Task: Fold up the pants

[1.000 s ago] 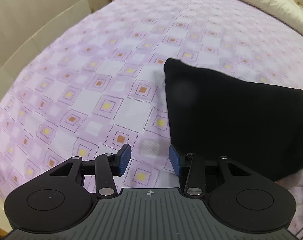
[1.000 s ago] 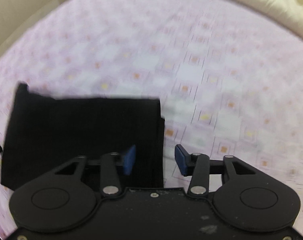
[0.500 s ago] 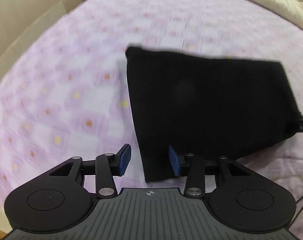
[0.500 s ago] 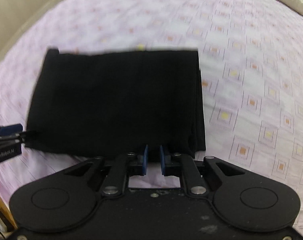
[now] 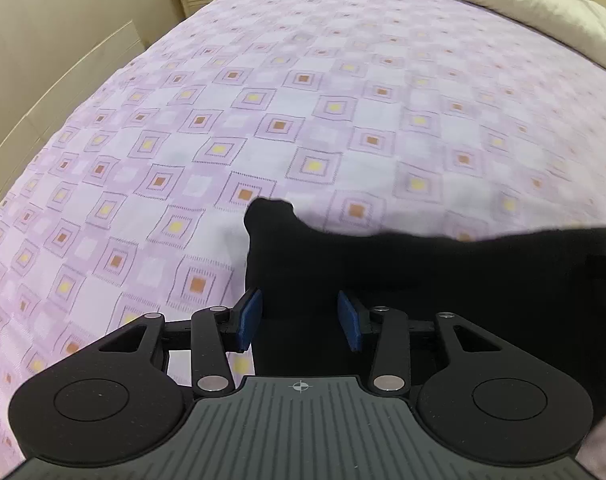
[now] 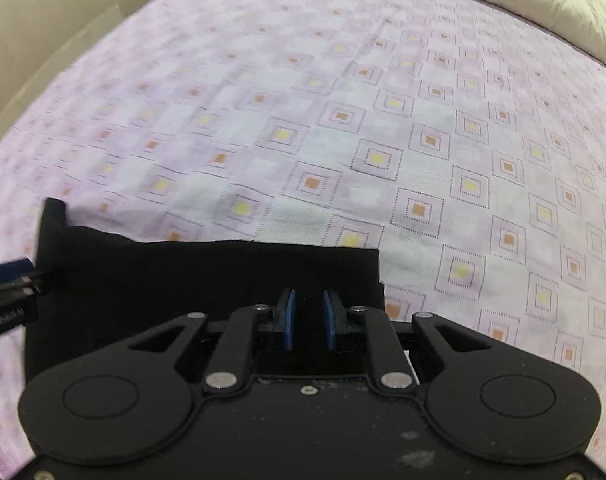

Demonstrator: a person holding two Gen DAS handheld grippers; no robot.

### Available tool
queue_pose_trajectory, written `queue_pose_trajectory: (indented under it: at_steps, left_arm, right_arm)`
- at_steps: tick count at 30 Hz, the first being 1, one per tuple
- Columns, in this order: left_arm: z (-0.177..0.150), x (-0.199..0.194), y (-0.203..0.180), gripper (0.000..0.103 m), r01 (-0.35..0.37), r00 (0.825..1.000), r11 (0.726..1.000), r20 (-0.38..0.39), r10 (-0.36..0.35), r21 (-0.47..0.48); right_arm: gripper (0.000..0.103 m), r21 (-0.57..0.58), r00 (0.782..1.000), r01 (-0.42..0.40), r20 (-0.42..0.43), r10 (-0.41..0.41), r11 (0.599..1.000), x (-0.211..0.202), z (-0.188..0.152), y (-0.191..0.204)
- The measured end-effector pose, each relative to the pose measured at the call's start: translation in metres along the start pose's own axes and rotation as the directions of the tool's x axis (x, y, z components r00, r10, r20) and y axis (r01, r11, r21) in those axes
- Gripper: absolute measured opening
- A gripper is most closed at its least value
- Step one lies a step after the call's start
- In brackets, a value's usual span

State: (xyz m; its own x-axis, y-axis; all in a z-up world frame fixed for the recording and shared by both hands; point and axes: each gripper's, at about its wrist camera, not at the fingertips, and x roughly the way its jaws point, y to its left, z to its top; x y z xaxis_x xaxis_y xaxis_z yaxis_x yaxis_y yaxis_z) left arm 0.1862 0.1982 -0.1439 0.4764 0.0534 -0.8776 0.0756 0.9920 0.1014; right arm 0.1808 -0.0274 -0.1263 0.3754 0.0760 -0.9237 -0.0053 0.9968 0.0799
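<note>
I'm holding both grippers low over the bed [image 5: 303,128]: left gripper [image 5: 299,320] fingers standing apart around the pants [image 5: 423,280] edge, right gripper [image 6: 307,318] fingers nearly together; whether they're pinching the black fabric, I cannot tell

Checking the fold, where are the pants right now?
The pants lie on the bed, at the bottom of both views, between the left gripper and right gripper.
</note>
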Motion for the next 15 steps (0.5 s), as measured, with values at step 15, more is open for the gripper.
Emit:
queue_pose_trajectory:
  at_steps: [15]
  left_arm:
    - [0.018, 0.02, 0.02, 0.044, 0.084, 0.995, 0.989, -0.049, -0.09, -0.12]
  right_arm:
    - [0.006, -0.073, 1.0, 0.011, -0.016, -0.012, 0.997, 0.04, 0.009, -0.001]
